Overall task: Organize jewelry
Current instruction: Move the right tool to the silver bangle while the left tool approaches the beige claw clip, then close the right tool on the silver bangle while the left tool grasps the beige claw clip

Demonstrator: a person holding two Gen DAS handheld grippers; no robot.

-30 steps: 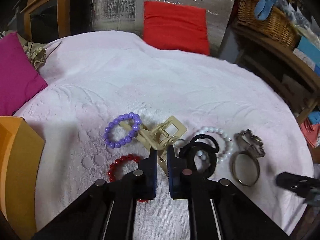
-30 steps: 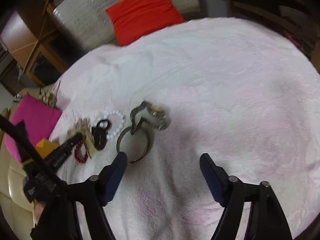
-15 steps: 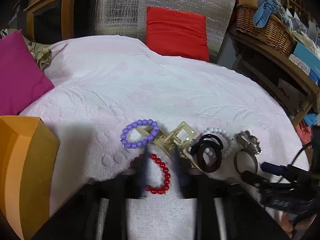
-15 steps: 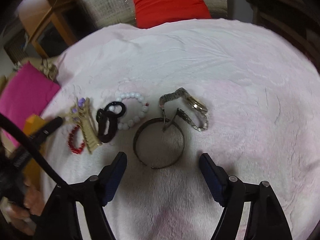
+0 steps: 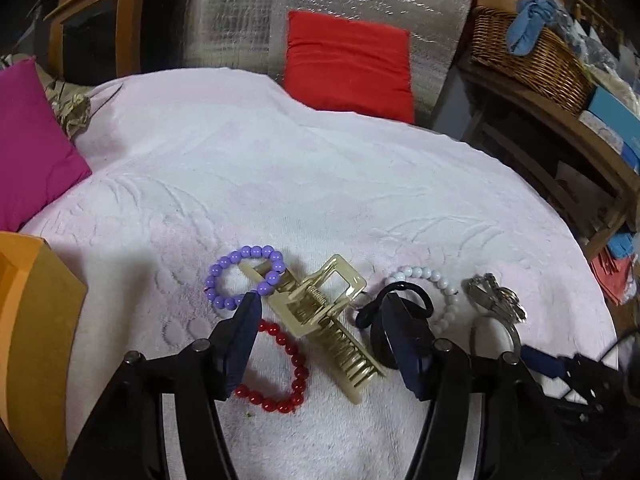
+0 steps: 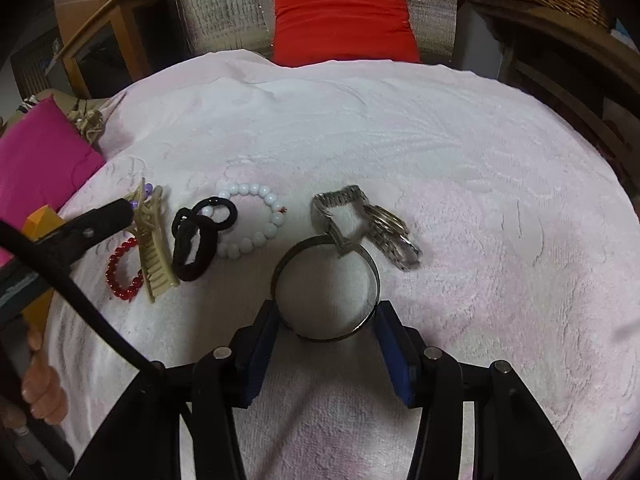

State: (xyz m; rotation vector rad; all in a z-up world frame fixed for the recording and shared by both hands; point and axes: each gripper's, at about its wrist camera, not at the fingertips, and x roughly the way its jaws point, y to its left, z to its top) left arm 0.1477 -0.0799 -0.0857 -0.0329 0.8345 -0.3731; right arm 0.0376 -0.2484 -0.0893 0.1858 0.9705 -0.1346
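Left wrist view gives me what the right one cuts off: the whole purple bead bracelet (image 5: pixel 244 278) at 10 o'clock of my left gripper (image 5: pixel 320 312), the wicker basket (image 5: pixel 532 56) up at 1 o'clock and the orange box (image 5: pixel 36 320) at 9. Right wrist view in turn shows the full metal bangle (image 6: pixel 326 288) and the silver watch (image 6: pixel 360 224), which the left view catches only partly at its right edge, and my bare fingers (image 6: pixel 40 384) at the lower left. No brand or writing can be read anywhere.

My left gripper has just been opening; its jaws stand released, straddling the beige hair claw (image 5: pixel 328 320) and the red bead bracelet (image 5: pixel 284 364) without pressing either. The black hair ties (image 5: pixel 400 304) and white bead bracelet (image 5: pixel 432 292) lie at 2 o'clock, partly behind my right-hand finger.

My right gripper (image 6: pixel 326 320) has just been closing, and the bangle lies flat on the pink towel (image 6: pixel 480 160) between its pads, which meet its rim at 9 and 3 o'clock, so I am grasping the bangle. The watch touches the bangle's far edge at 12 o'clock. A red cushion (image 6: pixel 344 16) leans at the back.
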